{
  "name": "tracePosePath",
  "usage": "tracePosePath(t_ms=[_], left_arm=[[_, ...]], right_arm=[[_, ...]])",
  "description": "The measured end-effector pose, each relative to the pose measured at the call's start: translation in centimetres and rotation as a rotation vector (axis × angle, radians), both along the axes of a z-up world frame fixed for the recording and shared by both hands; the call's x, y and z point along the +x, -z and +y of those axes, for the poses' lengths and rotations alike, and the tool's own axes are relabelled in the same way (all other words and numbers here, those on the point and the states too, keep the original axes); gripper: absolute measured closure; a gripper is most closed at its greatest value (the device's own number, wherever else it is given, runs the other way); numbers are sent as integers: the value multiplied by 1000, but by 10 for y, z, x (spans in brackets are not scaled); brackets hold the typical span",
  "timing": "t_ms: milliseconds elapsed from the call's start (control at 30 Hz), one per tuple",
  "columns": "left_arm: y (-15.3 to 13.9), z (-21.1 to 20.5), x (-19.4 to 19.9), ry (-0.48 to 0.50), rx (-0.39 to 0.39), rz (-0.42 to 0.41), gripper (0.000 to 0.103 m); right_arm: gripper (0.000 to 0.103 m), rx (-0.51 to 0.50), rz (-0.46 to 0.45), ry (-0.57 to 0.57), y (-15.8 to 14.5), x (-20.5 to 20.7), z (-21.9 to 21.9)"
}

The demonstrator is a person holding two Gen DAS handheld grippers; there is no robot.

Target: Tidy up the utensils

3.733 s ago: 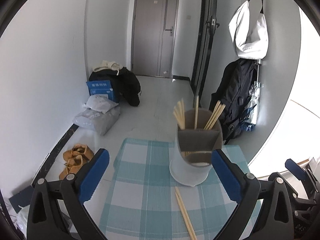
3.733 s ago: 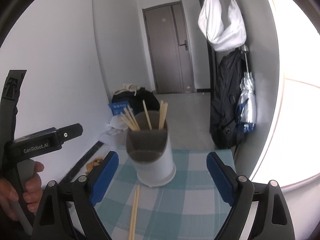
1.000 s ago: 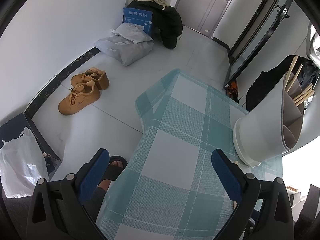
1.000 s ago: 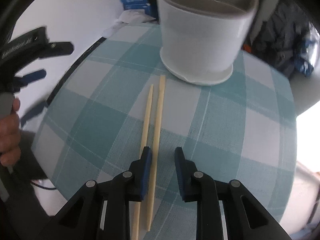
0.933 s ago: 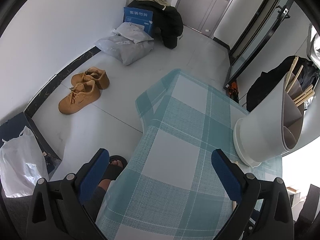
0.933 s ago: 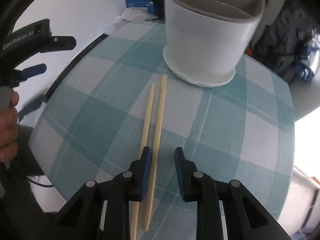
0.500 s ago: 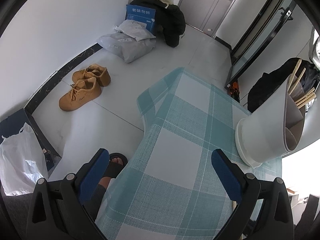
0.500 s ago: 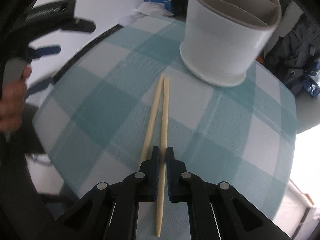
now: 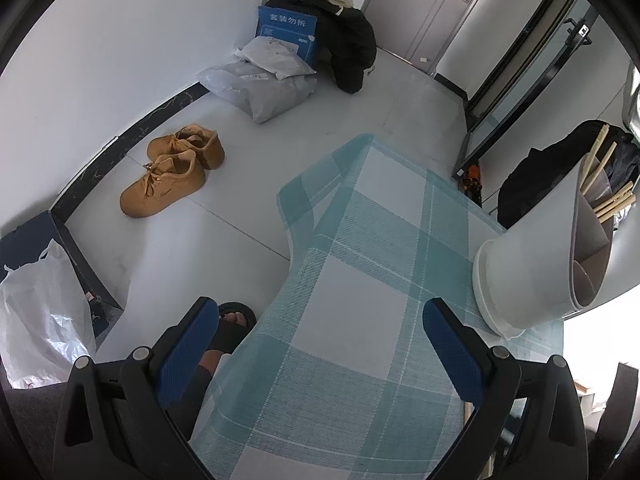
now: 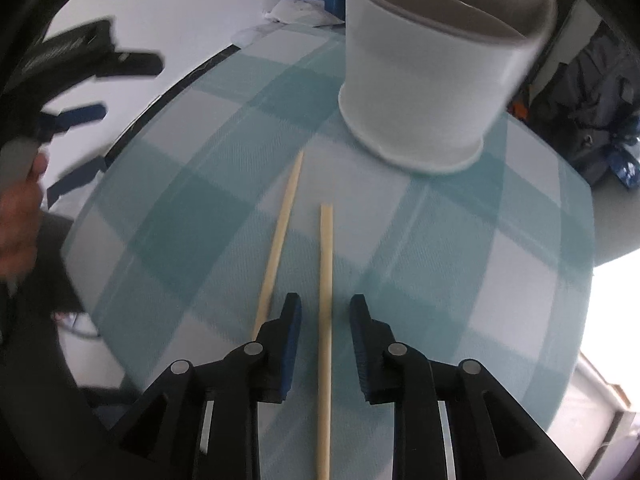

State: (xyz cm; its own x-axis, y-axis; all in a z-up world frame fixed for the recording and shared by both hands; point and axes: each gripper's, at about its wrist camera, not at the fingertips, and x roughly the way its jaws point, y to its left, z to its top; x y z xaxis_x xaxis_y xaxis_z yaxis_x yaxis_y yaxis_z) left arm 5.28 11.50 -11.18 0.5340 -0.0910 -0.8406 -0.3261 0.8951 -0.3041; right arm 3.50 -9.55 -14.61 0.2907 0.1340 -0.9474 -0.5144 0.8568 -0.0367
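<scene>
With our right tool (image 10: 325,320) spread around one chopstick (image 10: 325,276) lying on the desk (image 10: 500,248) near the white holder (image 10: 424,80), we judge pinching comes next, while our left tool (image 9: 320,344) hangs spread and empty.

Beyond the jaws, the holder (image 10: 436,60) loses its far rim to the top edge, blurred. The stick (image 10: 325,320) between them runs off the bottom; left, the hand (image 10: 20,204) smears.
</scene>
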Motion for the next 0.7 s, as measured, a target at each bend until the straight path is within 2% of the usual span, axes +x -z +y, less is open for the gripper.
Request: tracePosePath(t_ms=[200,300,400,533,700], left_arm=[[2,3,2,-5,9,5,3],[3,4,3,-1,4,7,3],[3,3,4,7,-3,6,3],[4,-2,5,24,8,11,3],[4,-15,3,65,13,13,3]], right_arm=[[82,13,21,-14,0,29,15],[95,12,30,-37,0,33,23],[97,27,36,-21,-3,31,31],[97,86,14,27,-12,25,16],[97,243,-78,125,-50,20,-19]])
